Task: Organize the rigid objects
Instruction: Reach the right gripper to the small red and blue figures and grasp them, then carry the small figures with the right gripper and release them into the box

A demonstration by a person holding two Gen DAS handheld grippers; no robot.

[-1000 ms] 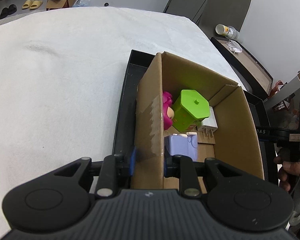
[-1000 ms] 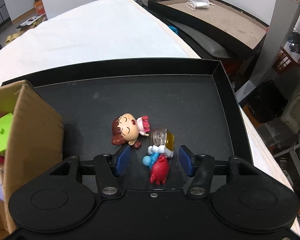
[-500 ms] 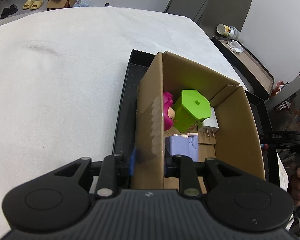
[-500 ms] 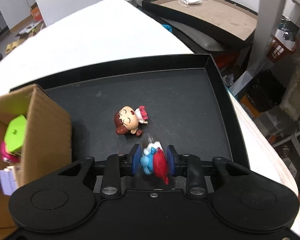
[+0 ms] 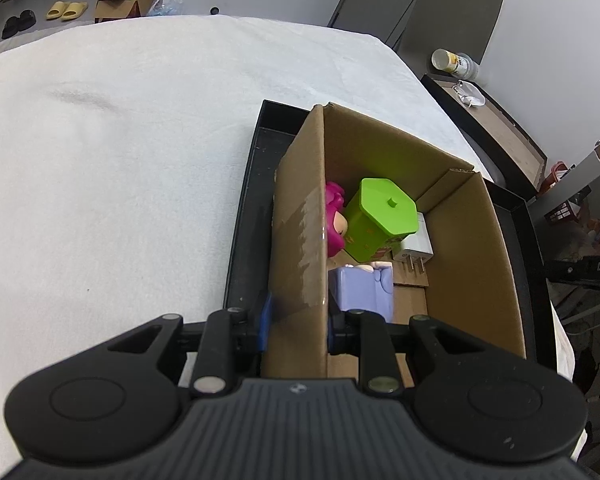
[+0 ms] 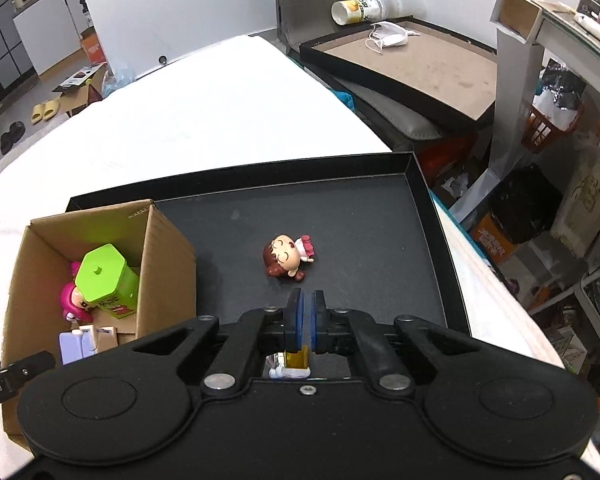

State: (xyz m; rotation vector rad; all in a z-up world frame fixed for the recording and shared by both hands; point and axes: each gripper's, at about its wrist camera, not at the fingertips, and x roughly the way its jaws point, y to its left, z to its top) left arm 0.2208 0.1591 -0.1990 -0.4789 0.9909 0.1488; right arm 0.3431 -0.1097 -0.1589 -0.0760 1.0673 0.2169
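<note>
Jaws of L gripper (image 5: 298,314) are clenched on the near-left wall of the cardboard box (image 5: 480,260), w/ one blue pad outside the wall and the other inside. The box stands open-topped in the left part of a black tray (image 6: 436,240), which sits on the white-covered desk (image 5: 120,180).

Inside the box, nearest the L gripper, is a lavender block toy (image 5: 360,284). Just beyond it a white plug adapter (image 5: 414,248) lies prongs toward the near side. A green hexagonal tub (image 5: 380,216) leans btwn the adapter and a pink figure (image 5: 334,220), which is pressed against the left wall.

R gripper (image 6: 305,312) hangs over the tray's near edge, right of the box, w/ jaws clenched. Its blue pads are almost together and nothing shows btwn the tips. A small amber-and-white item (image 6: 294,362) shows in the gap behind the pads. Can't tell if it's touching them or lying on the tray below.

Just beyond the R gripper, a brown-haired doll figure (image 6: 286,256) lies on its back on the tray floor, head toward the box, well apart from the tray walls. Rest of the tray floor on the right is bare.

Farther off, past the desk's right edge, a second black tray (image 6: 440,68) holds a white face mask (image 6: 388,36) and a bottle (image 6: 364,6) on its side.
</note>
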